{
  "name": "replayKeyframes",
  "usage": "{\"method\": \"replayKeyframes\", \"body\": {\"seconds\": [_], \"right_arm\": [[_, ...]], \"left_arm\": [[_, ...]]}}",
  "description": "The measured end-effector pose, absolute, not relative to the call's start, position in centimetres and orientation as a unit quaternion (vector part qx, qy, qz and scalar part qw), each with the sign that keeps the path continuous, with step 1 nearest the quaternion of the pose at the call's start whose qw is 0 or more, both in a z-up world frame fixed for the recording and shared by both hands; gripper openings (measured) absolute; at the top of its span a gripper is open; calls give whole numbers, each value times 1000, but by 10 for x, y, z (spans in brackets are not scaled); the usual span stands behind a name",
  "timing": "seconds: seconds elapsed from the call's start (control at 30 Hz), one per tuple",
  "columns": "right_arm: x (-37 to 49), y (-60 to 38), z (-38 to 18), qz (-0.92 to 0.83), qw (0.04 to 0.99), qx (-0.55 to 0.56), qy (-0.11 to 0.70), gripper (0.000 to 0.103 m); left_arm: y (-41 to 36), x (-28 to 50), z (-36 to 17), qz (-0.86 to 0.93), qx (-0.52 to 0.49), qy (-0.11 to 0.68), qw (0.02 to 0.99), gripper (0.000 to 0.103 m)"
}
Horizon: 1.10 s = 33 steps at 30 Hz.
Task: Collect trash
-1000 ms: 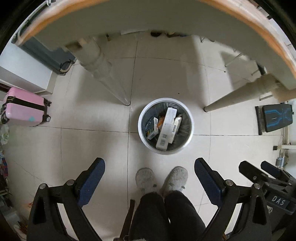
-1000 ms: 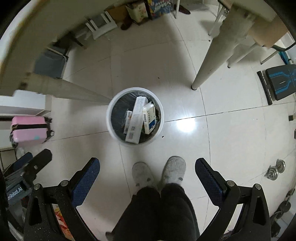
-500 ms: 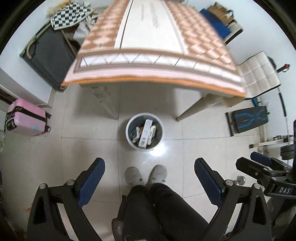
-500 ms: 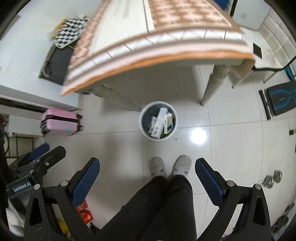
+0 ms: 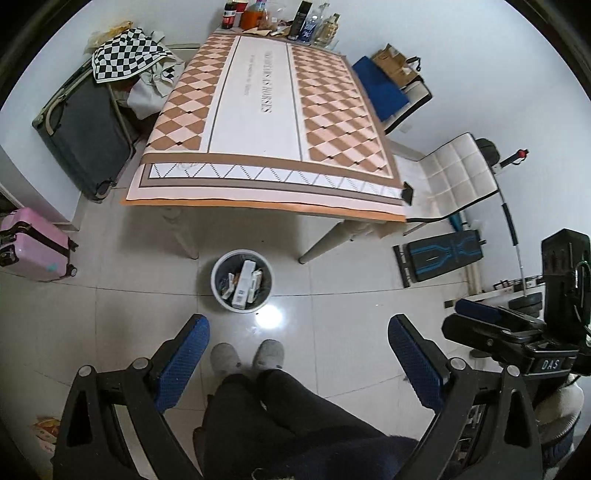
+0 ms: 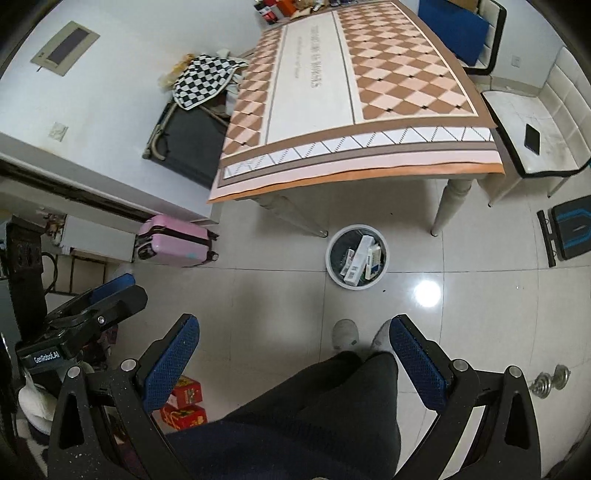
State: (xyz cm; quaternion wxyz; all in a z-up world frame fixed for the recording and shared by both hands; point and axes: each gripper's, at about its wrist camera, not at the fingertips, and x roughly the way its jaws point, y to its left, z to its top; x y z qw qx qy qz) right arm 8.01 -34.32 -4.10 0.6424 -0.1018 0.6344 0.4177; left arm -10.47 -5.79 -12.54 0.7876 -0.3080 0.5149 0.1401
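A round white trash bin [image 5: 242, 281] with a dark liner stands on the floor in front of the table; it also shows in the right wrist view [image 6: 357, 260]. Several white cartons [image 5: 244, 283] lie in it. My left gripper [image 5: 297, 326] is open and empty, high above the floor, near side of the bin. My right gripper [image 6: 293, 326] is open and empty, also high up. The person's legs [image 5: 266, 398] and slippers are below both.
A table with a checked cloth [image 5: 258, 107] carries bottles [image 5: 310, 22] at its far end. A pink suitcase [image 5: 31, 245], a dark suitcase [image 5: 85, 133], a white chair [image 5: 454, 173], a phone [image 6: 532, 138] on the chair and red boxes [image 6: 184, 402] surround it.
Both grippers have risen and drawn back from just above the bin, so the tabletop is now in view from above. Both stay open and empty.
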Motion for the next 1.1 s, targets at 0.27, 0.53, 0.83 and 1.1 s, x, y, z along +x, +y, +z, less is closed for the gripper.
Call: {"method": "replayKeyframes", "body": {"seconds": [0.27, 0.53, 0.83, 1.1], "right_arm": [[68, -342, -28, 435, 625, -96, 641, 103], [62, -340, -21, 441, 622, -104, 639, 103], [63, -335, -20, 441, 619, -102, 642, 103], [63, -336, -16, 441, 621, -100, 641, 103]], "left_arm": [[-69, -112, -106, 128, -318, 502, 794, 99], [-71, -116, -97, 124, -320, 493, 800, 102], [-69, -118, -92, 120, -323, 489, 801, 102], [-69, -116, -90, 107, -326, 490, 801, 102]]}}
